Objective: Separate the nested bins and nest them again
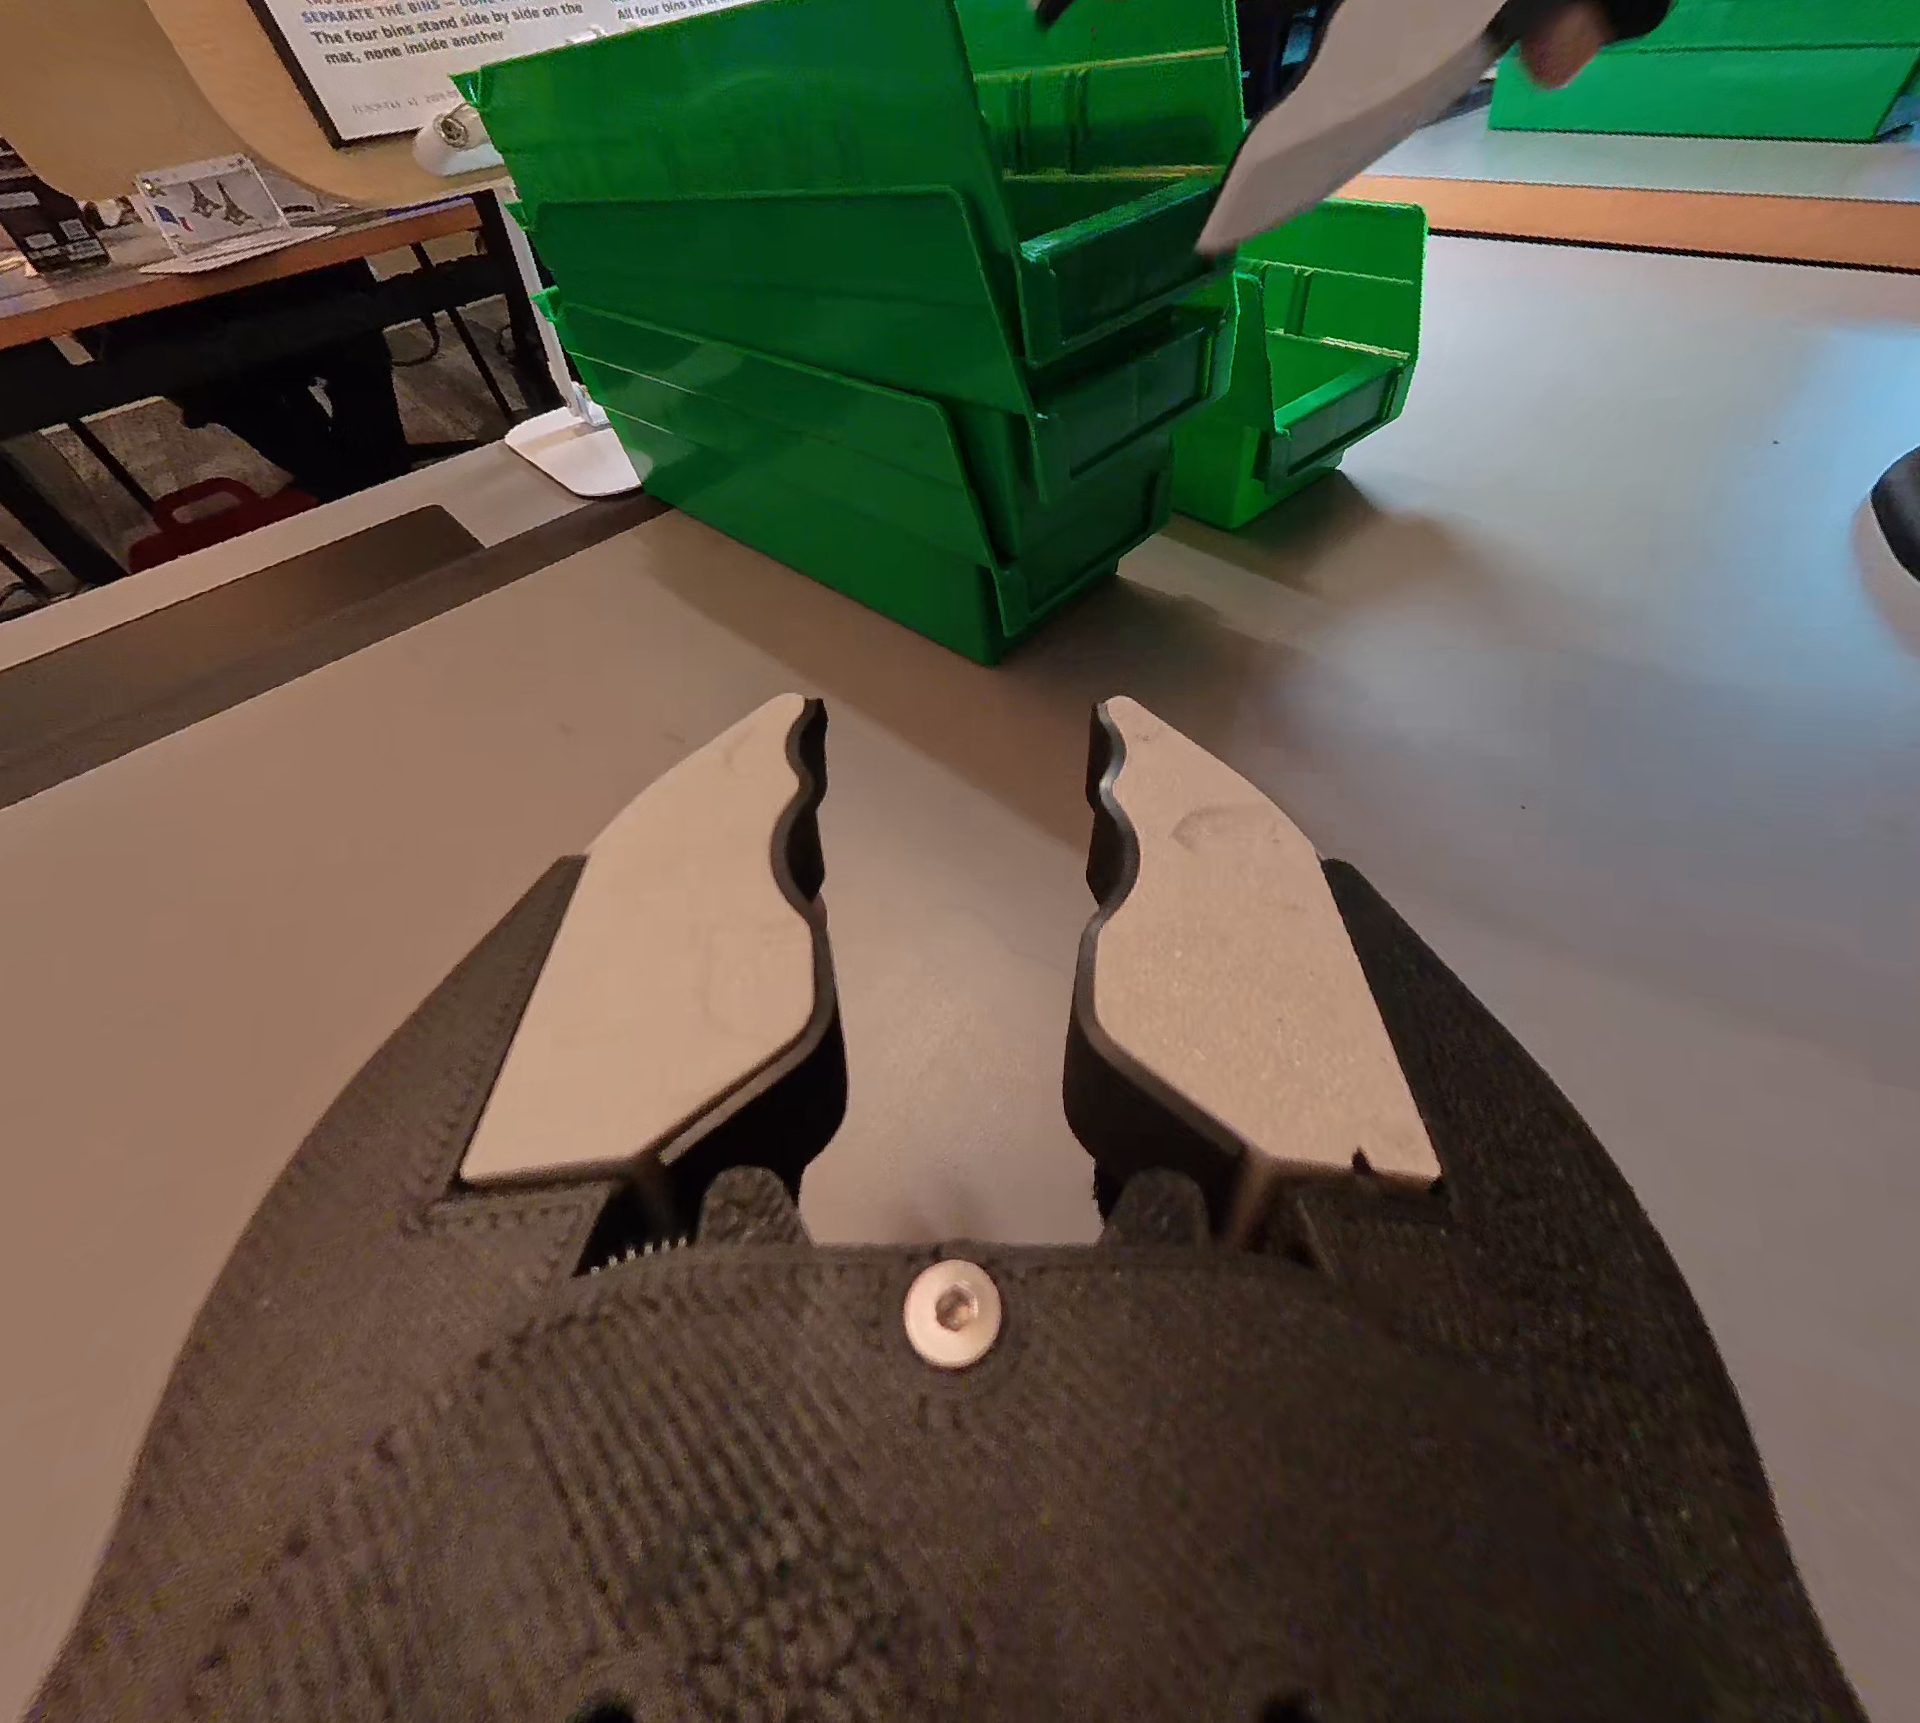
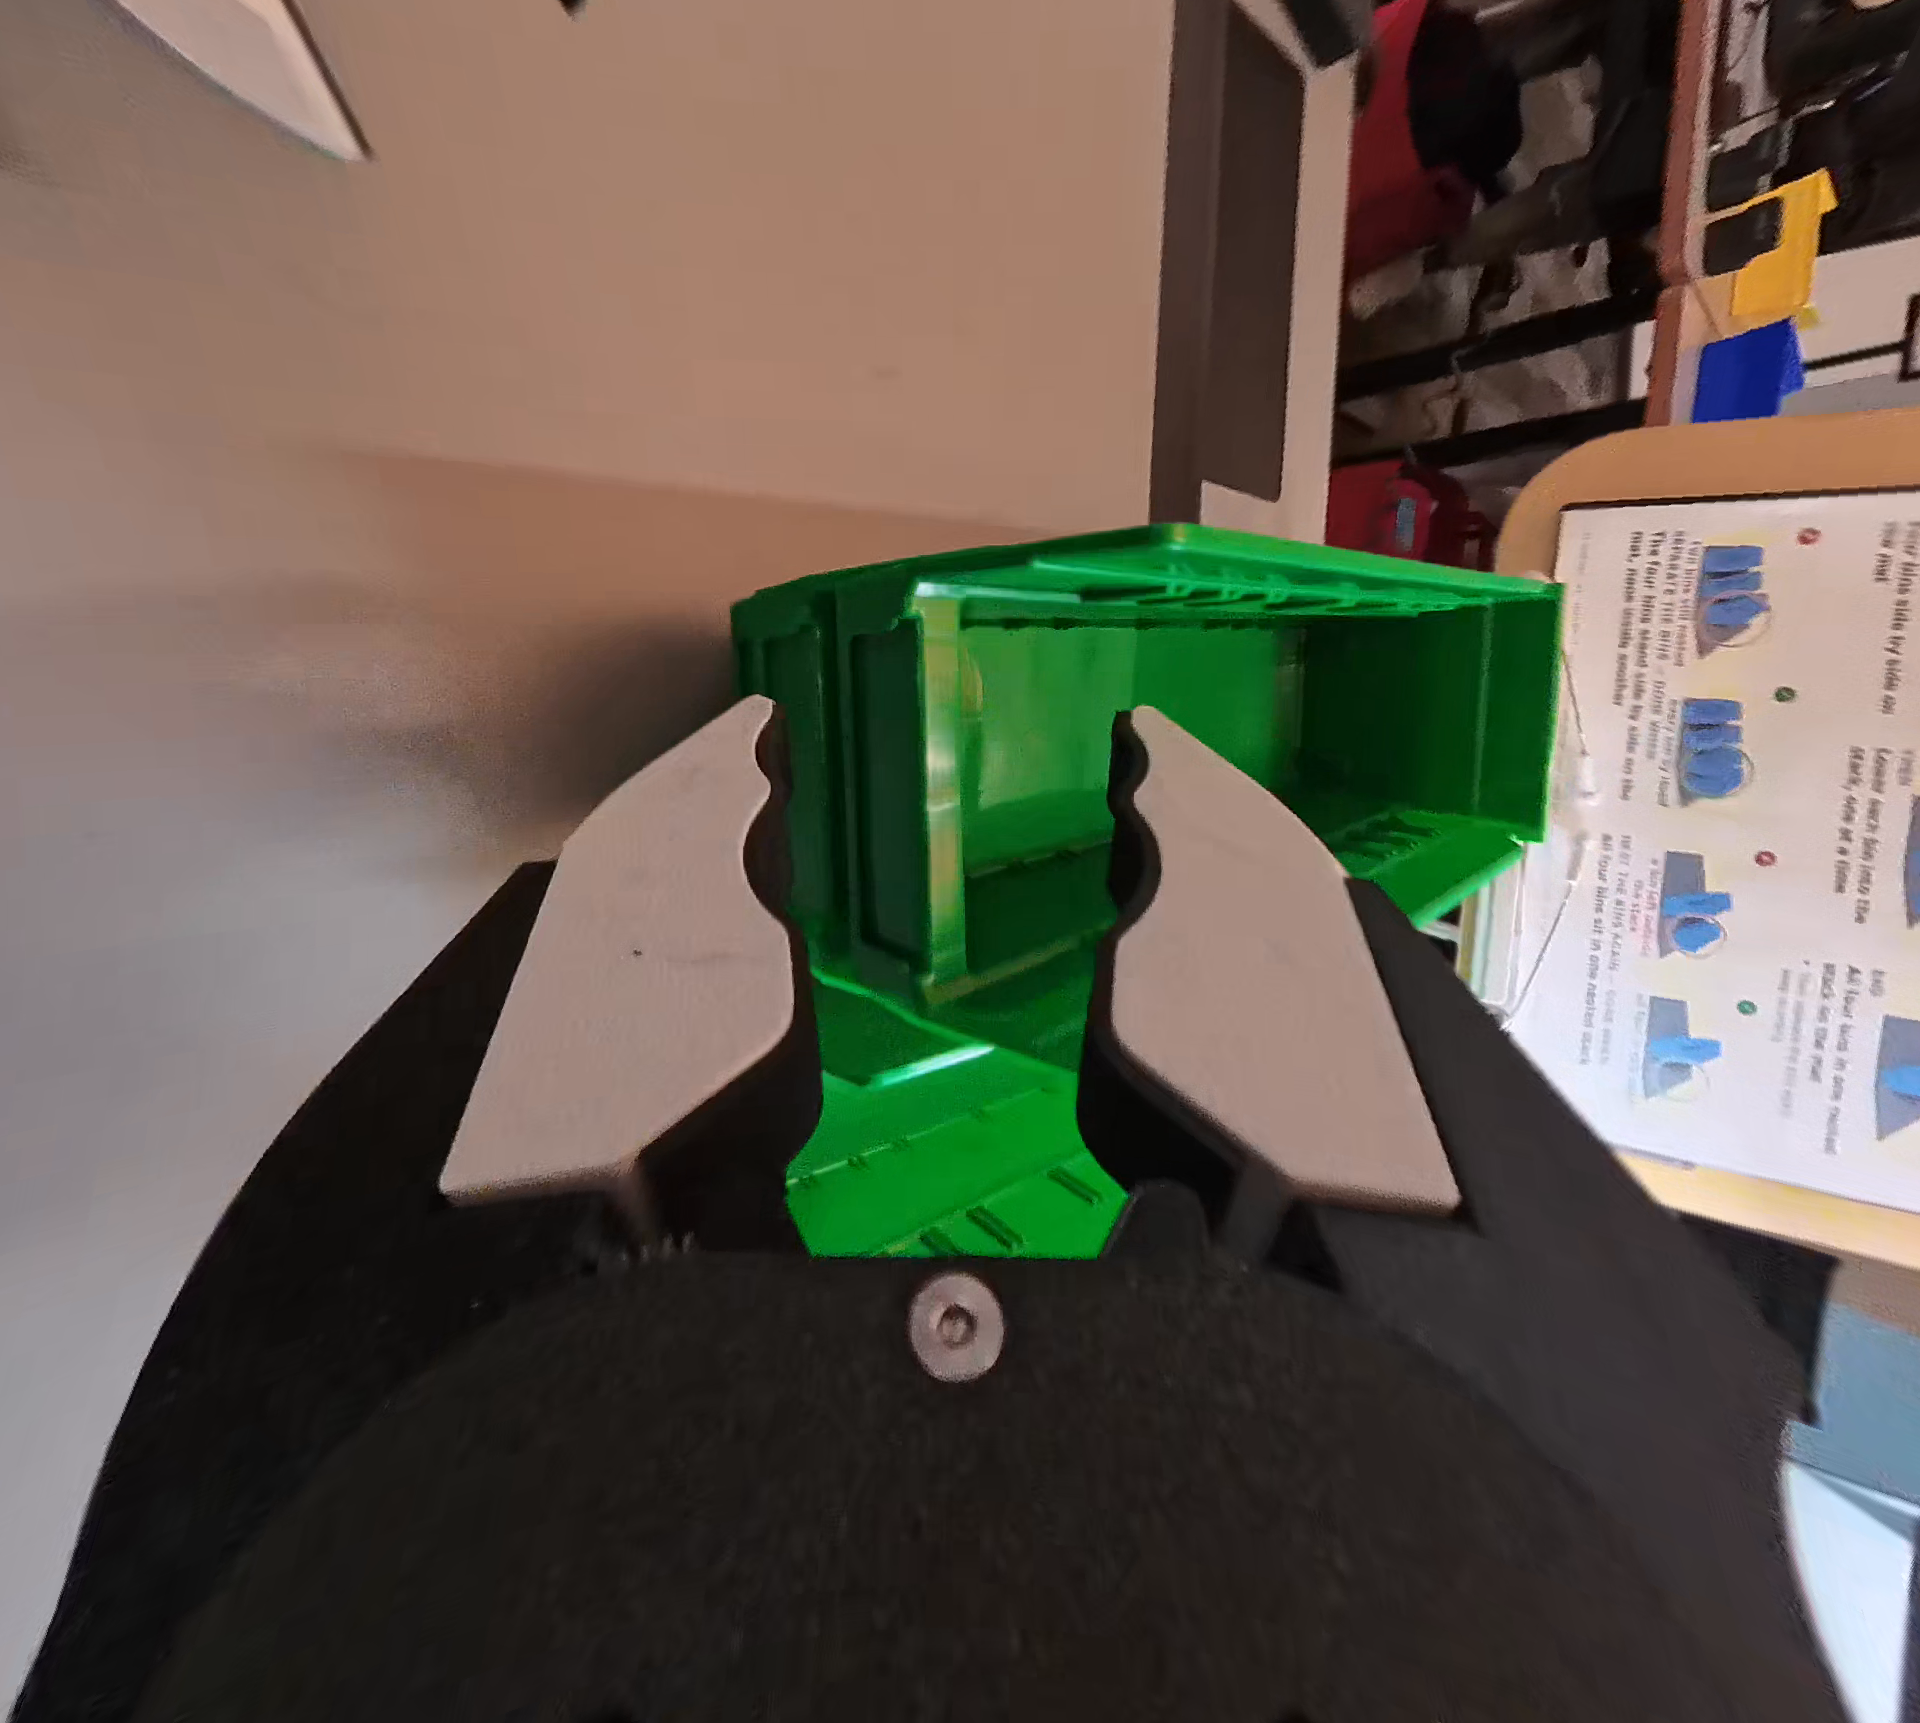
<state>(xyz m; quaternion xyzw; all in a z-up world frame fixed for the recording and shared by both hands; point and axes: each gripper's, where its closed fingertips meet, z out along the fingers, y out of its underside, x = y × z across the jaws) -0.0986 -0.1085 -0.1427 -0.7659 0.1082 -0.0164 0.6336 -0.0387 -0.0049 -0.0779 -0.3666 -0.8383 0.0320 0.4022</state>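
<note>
Right hand-held gripper [image 2: 943, 712] gapes, seemingly around the top bin's [image 1: 748, 115] front wall

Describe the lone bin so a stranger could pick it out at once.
On the grey table stands a stack of nested green bins. The lone bin sits directly behind its right side, flat on the table. Unlike the others, it has nothing nested in it.

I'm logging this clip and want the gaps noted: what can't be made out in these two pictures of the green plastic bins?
- Left wrist view: the right tongs reach down over the tilted top green plastic bin of the stack; whether they touch it is unclear.
- Left wrist view: the stack hides most of the separate green bin behind.
- Right wrist view: motion blur and the tongs' fingers hide how many bins are nested.
</note>
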